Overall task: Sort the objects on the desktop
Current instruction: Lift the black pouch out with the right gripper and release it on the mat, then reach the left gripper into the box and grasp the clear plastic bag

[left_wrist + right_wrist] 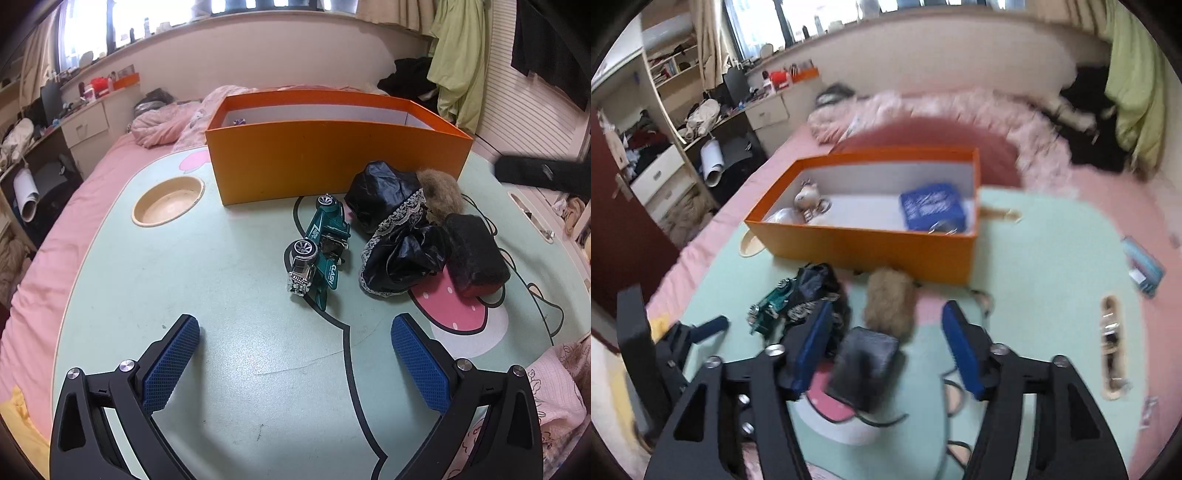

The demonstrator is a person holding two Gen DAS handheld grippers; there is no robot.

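Landmark: the orange box (pixel 332 162) stands at the far side of the bench (pixel 221 369); everything unsorted lies just in front of its near wall.
Toy car (pixel 319 245): green die-cast racer on its side — hard, probably heavy for its size, apt to roll; best pinched across the body, not the wheels.
Black lace-trimmed cloth (pixel 395 229): beside the car, limp and likely slippery; a bunched fold suits.
Brown fur piece (pixel 888 302): nearest the box wall, soft, light.
Black sponge block (pixel 866 363): stiff-soft, squeezable across its short sides.
Left hand-held gripper (pixel 295 332): wide, empty, short of the car.
Right hand-held gripper (pixel 882 339): jaws apart, empty — over the block, not touching.
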